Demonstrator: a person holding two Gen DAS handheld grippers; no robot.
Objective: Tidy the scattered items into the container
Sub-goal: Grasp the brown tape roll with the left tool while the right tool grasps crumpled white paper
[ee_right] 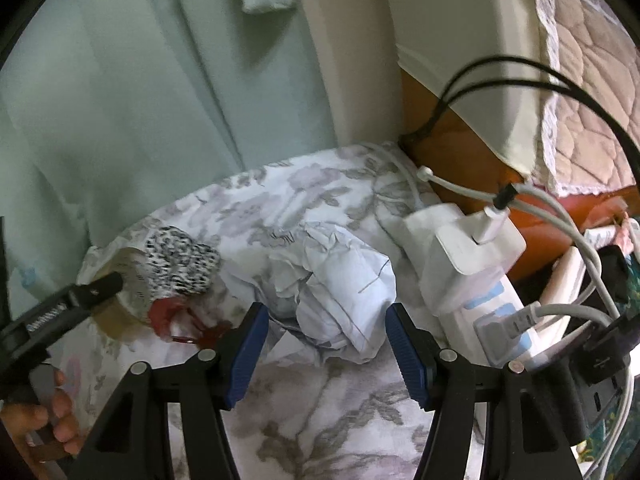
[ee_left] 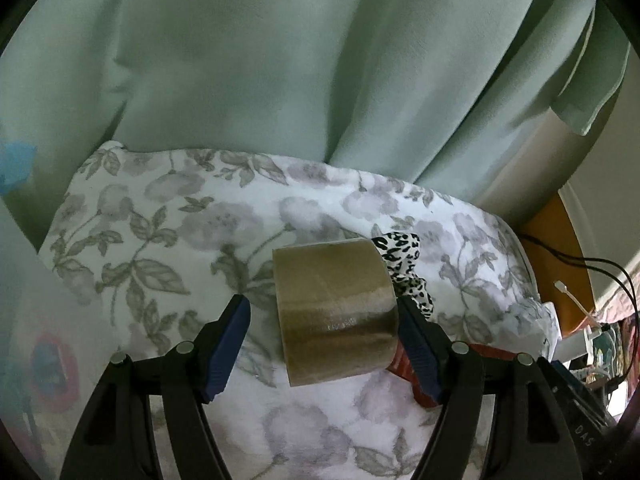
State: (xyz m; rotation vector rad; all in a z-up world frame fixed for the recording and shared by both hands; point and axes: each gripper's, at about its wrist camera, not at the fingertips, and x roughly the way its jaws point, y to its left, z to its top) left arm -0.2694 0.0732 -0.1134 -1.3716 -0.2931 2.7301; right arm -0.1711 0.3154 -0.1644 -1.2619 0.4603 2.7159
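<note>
While both claws gape, left claw (ee_left: pixel 324 320) flanks tape roll (ee_left: pixel 334 314), right claw (ee_right: pixel 324 330) flanks crumpled paper (ee_right: pixel 340 280).

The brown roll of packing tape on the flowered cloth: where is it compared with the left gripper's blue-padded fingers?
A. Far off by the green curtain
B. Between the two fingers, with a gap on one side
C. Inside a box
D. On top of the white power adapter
B: in the left wrist view the brown roll of packing tape lies between the fingers of the left gripper, and flowered cloth shows between it and one pad.
</note>
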